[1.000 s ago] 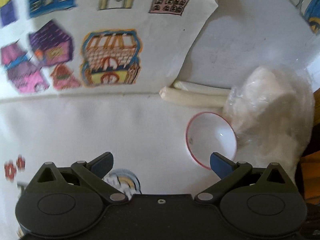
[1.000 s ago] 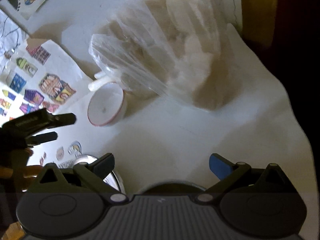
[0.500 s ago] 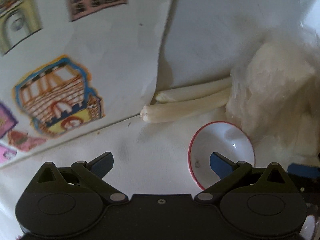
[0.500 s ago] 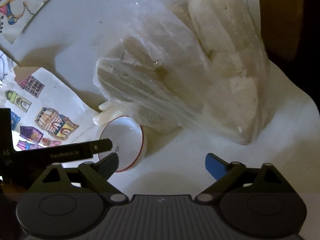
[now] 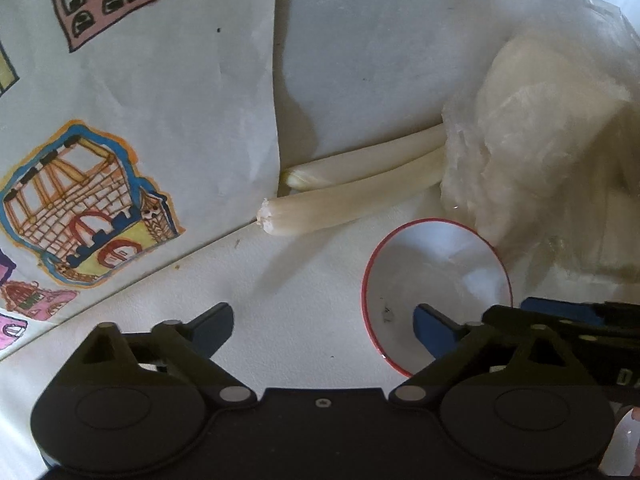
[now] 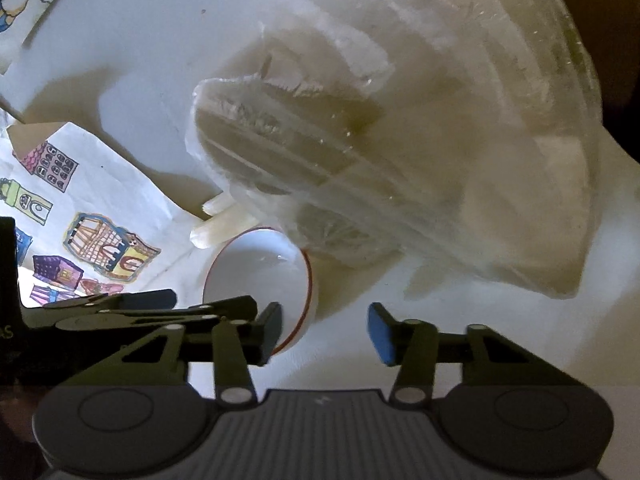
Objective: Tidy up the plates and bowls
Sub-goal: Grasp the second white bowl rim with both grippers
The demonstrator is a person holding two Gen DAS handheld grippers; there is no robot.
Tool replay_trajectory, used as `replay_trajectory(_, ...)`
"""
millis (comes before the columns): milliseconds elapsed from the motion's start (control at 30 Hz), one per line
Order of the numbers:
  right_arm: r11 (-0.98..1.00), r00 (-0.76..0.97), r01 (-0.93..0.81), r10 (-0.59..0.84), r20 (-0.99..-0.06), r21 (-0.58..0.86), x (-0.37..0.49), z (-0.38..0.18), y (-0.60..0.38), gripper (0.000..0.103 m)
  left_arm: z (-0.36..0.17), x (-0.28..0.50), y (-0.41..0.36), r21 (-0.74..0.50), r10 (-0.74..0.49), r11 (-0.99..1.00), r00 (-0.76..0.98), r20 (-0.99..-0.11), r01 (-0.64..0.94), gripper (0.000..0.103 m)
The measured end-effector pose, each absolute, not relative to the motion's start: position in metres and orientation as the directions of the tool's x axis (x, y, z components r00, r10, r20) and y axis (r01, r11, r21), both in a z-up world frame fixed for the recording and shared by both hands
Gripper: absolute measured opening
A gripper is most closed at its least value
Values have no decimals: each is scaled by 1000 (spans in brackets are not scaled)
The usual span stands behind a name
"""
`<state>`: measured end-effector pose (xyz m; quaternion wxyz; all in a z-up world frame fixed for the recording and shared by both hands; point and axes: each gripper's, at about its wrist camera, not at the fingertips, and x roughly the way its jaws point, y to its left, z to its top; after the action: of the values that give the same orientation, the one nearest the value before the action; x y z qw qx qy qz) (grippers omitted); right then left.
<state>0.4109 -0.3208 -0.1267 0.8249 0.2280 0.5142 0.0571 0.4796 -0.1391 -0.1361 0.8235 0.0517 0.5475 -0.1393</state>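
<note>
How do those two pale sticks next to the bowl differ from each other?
The near stick looks thicker and reaches farther left than the far stick. The near one ends ragged and touches the drawing paper; the far one tapers beside it. Both run under the plastic bag.

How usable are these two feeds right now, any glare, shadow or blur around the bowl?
Left wrist view: even daylight, sharp; the bowl shows soft reflections inside, and fisheye bending curves the drawing sheet edges. Right wrist view: dimmer, the plastic bag is backlit and slightly smeared with small glints, the left edge is blown out bright, and the bowl's far side lies in the bag's shadow.
</note>
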Motion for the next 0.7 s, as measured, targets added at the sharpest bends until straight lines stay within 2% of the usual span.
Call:
replay_trajectory(67,889,464,135,333,-821,437,413,-129,-318,39,-137,481,-146,-84,-183,958,362,-914,273,85)
replay_trajectory(133,884,461,134,345,-817,448,414,-131,-319,35,-136,480,-144,-124,-214,958,359,-908,258,72)
replay_trajectory(200,879,461,128,358,-812,460,415,-132,-319,31,-135,481,-143,-183,-260,953,346,-901,240,49)
replay_trajectory(400,871,456,93,393,-798,482,416,-131,-318,16,-136,472,-129,-260,-320,942,339,-885,211,18)
replay_trajectory(700,864,452,60,423,-786,500,400,-115,-319,15,-122,447,-123,-303,-336,942,365,-868,145,16)
